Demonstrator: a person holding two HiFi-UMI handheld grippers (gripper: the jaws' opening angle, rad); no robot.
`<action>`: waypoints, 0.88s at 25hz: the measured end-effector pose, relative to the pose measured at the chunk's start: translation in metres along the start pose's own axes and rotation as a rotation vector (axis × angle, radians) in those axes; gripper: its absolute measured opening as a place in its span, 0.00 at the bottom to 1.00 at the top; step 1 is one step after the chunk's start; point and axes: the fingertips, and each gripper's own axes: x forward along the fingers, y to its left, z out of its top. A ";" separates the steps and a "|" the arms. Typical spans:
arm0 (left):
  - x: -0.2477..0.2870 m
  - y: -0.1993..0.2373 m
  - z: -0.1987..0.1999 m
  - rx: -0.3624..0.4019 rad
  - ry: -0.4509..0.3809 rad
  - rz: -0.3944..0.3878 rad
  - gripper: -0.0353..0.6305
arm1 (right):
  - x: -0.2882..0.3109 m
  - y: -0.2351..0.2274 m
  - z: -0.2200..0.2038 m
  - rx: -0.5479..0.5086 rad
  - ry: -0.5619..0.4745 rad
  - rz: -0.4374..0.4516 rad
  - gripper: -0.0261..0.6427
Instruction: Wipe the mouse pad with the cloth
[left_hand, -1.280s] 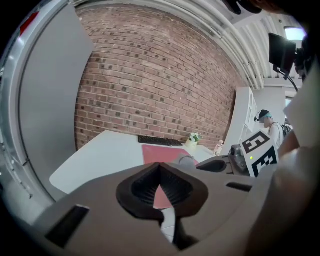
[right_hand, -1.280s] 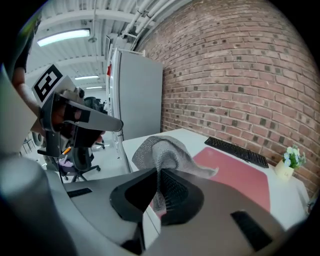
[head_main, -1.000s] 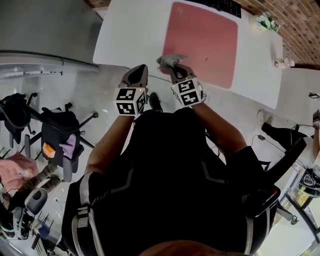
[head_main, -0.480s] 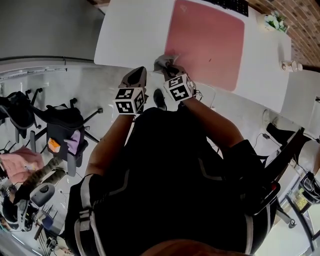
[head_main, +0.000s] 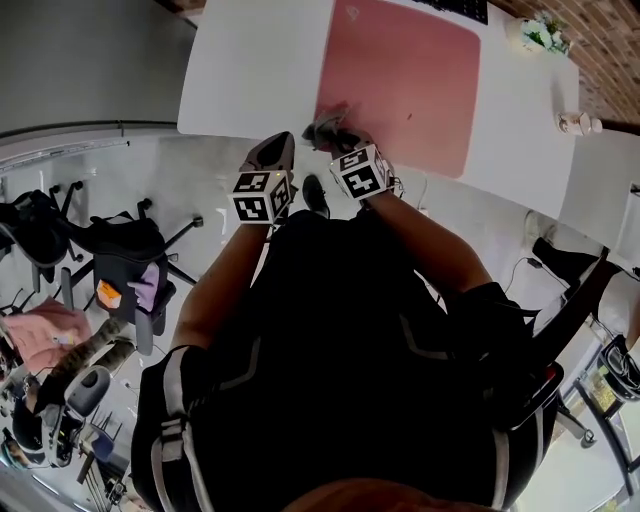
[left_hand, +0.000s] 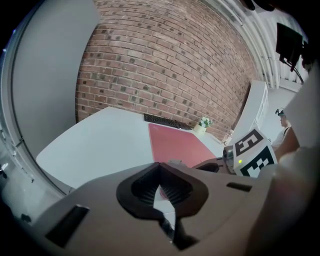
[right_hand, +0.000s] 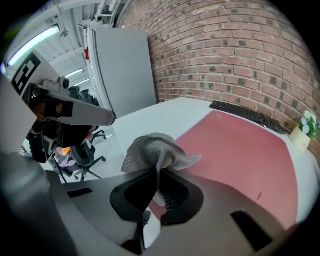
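Off the desk's (head_main: 250, 60) near edge, the left gripper (head_main: 277, 145) hangs with its fingers pressed together on nothing, bare white desk top ahead. Just right of it, the right gripper (head_main: 340, 140) pinches the grey cloth (head_main: 326, 124) over the near-left corner of the pink mouse pad (head_main: 410, 80). The pad surface is open up to the keyboard (head_main: 452, 8). Both forearms reach forward, side by side.

Mesh-knit cloth (right_hand: 152, 149); matt mouse pad (right_hand: 240, 147)
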 end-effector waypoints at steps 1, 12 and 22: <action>0.003 -0.002 -0.001 0.007 0.008 -0.006 0.06 | -0.001 -0.001 -0.002 0.005 0.001 -0.003 0.08; 0.032 -0.040 -0.008 0.038 0.064 -0.066 0.06 | -0.025 -0.032 -0.033 0.098 0.015 -0.040 0.08; 0.059 -0.088 -0.007 0.106 0.094 -0.162 0.06 | -0.061 -0.075 -0.068 0.184 0.020 -0.137 0.08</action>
